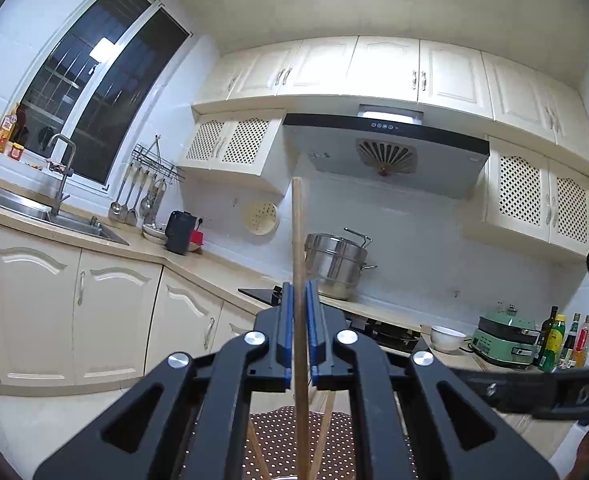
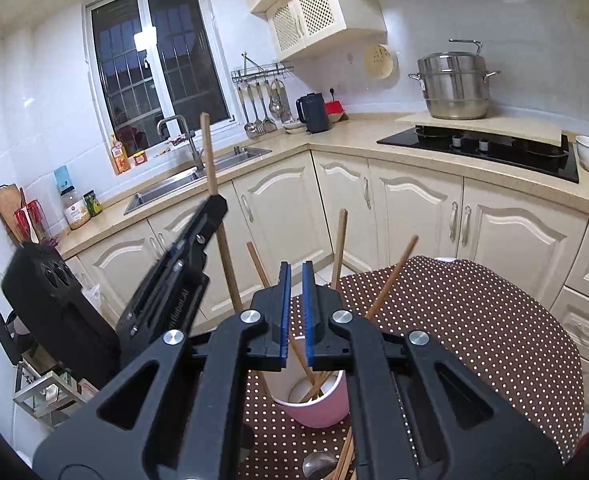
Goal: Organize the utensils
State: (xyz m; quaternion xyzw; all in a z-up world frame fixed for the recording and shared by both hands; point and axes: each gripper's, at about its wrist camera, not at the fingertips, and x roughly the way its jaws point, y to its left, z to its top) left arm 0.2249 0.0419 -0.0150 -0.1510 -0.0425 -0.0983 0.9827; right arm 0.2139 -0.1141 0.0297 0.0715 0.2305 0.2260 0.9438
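**Chopstick held upright, cup still to be reached**

While the left gripper (image 1: 299, 320) is clamped on a single wooden chopstick (image 1: 297, 224), holding it close to vertical between its blue pads, the sensible way to finish this step is to carry the stick over the cup's mouth first and lower it only once its bottom end is inside the rim. Keep it upright as it goes down, since a tilt could knock the sticks already leaning there, and let go only when the tip rests on the cup's floor.

The right gripper (image 2: 296, 312) has its jaws drawn nearly together with nothing between them (the sticks seen through the gap lie beyond it, in the cup). It points down at the work.

Just below and ahead of the right gripper stands the pink cup (image 2: 318, 410), white inside, on the brown dotted cloth (image 2: 474, 332). In it are several wooden chopsticks (image 2: 339, 240), fanned outward against the rim. Nearer than the cup, under the right gripper, a metal spoon (image 2: 319, 465) and more sticks lie on the cloth, seemingly still to be sorted.
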